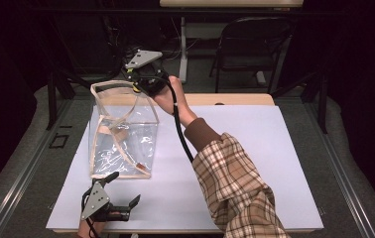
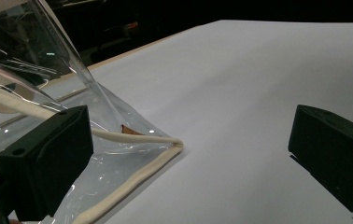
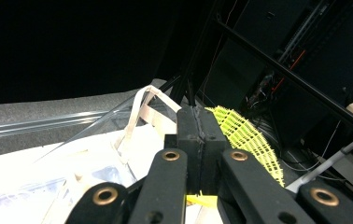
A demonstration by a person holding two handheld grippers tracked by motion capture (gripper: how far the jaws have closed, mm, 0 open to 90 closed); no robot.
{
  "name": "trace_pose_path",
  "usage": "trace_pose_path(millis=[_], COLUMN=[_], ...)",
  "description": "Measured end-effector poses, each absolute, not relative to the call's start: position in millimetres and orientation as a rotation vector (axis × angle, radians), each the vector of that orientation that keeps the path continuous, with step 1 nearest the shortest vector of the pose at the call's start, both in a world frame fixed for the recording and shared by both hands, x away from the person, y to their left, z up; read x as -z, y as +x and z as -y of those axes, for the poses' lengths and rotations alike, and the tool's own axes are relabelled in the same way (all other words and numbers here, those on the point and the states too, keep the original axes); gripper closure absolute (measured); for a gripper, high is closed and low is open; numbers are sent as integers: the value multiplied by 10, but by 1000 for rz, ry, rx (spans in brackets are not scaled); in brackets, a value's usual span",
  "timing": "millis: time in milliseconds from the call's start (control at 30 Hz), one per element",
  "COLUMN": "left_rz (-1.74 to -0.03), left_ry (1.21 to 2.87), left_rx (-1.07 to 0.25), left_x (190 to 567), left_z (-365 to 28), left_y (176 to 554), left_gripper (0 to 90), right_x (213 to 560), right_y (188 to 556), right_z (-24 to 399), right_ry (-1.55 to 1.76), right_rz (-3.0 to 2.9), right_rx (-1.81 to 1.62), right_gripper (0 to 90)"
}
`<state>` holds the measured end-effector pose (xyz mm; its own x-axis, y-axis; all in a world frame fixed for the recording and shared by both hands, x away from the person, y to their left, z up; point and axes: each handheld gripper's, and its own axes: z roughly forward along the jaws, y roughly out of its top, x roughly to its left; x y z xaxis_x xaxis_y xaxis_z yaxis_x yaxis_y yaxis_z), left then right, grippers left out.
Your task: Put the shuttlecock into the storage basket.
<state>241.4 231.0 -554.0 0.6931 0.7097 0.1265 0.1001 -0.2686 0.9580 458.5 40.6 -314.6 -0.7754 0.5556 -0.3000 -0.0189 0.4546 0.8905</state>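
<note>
The right gripper (image 1: 137,82) is pinching a yellow mesh piece (image 3: 247,135), mostly hidden, over the clear plastic bag with cream trim (image 1: 121,131). The left gripper (image 1: 121,191) is resting spread beside it.

- Clear plastic bag with cream fabric trim (image 1: 123,134), far left of the table; small brown patch inside, at its near corner.
- Yellow mesh piece (image 3: 249,137), bright against black jaws.
- Pale lavender-white table sheet (image 1: 255,148).
- Tan, brown and cream plaid sleeve (image 1: 235,188), plain brown cuff.
- Black left gripper (image 1: 124,190), grey plate on top.
</note>
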Motion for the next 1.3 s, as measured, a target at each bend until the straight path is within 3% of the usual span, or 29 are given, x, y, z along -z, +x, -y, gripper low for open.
trace_pose_path(millis=[1300], left_rz=[-648], left_ry=[1768], left_rx=[-671], left_x=[5538], left_z=[-2315], left_y=[2407], left_gripper=[0], right_x=[3235], right_y=[4581], right_z=[-630], right_ry=[397], right_rz=[-2158], right_rx=[-1328], right_gripper=[900])
